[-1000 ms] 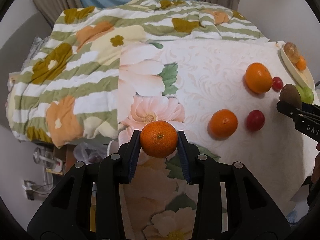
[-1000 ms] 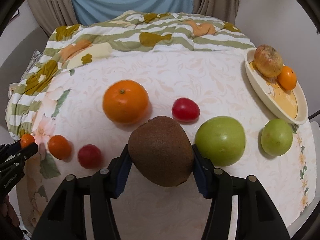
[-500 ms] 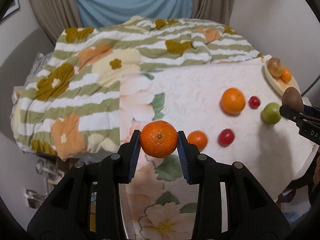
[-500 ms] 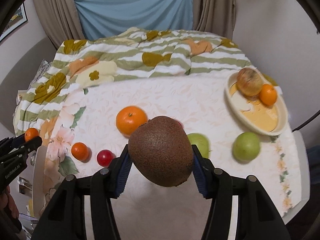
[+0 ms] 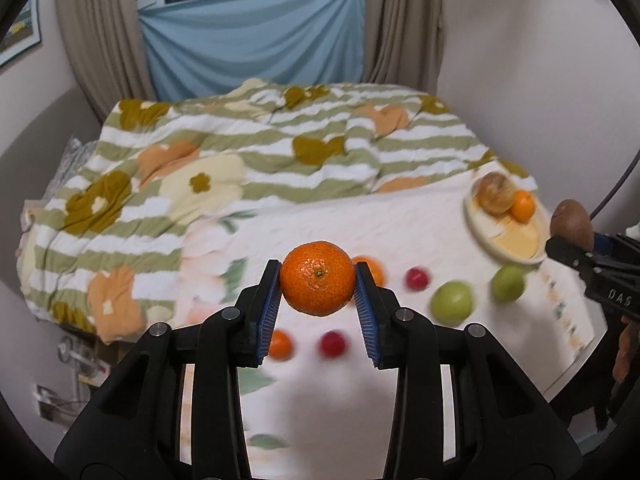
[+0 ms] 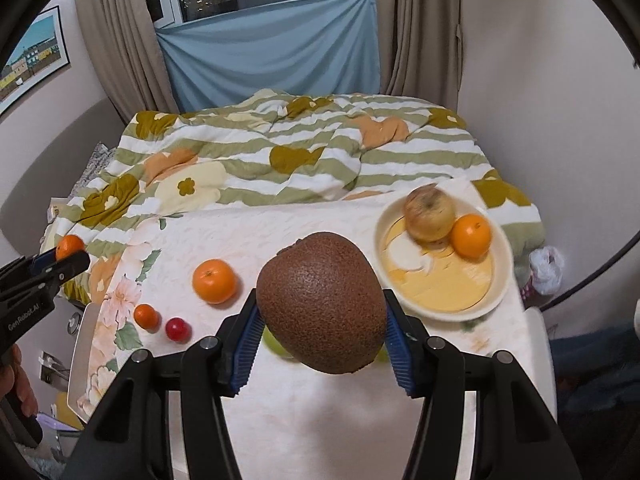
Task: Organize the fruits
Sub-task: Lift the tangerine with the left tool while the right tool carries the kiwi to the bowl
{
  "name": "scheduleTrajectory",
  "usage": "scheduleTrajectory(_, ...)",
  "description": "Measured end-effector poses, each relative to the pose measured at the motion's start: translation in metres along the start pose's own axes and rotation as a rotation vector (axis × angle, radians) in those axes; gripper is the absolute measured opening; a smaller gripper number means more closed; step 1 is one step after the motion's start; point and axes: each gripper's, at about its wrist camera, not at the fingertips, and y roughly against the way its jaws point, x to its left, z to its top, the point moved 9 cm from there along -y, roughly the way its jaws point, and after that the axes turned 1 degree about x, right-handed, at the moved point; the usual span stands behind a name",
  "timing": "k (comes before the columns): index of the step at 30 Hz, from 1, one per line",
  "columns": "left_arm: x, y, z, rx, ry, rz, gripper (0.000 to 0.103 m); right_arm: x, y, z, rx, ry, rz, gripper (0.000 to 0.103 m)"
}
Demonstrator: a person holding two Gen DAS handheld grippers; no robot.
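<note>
Left gripper [image 5: 317, 295] clenched on a mandarin [image 5: 317, 278], held above the table [image 6: 280, 224]. Right gripper [image 6: 322, 330] clenched on a kiwi [image 6: 322, 306], also aloft. At right, the plate [image 6: 498, 296] holds 1 apple [image 6: 430, 216] touching 1 small orange [image 6: 471, 236].

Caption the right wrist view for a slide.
Right gripper holds a kiwi above the table, plate with two fruits ahead.

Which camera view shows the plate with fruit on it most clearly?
The right wrist view: the plate shows whole and fairly sharp, its apple and mandarin distinct. In the left wrist view it is smaller, blurred, at the right side.
</note>
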Motion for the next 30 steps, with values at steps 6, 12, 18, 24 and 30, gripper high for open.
scheduleTrajectory(6,-0.076,-0.005,0.028,-0.042,-0.009,-0.029,0.043,-0.056,0.008,0.014,-0.024,0.035,0.013,0.052)
scheduleTrajectory(12,-0.146,-0.029,0.046,-0.043,-0.024,-0.069,0.043,-0.107,0.004,0.021,-0.026,0.06,0.013,0.052)
scheduleTrajectory(18,-0.2,-0.063,0.055,-0.009,-0.079,-0.124,0.043,-0.147,-0.008,0.022,-0.015,0.048,-0.003,0.052)
scheduleTrajectory(24,-0.239,-0.108,0.058,0.052,-0.148,-0.204,0.043,-0.175,-0.023,0.017,-0.005,-0.002,-0.034,0.052)
scheduleTrajectory(30,-0.26,-0.153,0.048,0.139,-0.187,-0.261,0.043,-0.195,-0.036,0.006,0.019,-0.064,-0.063,0.052)
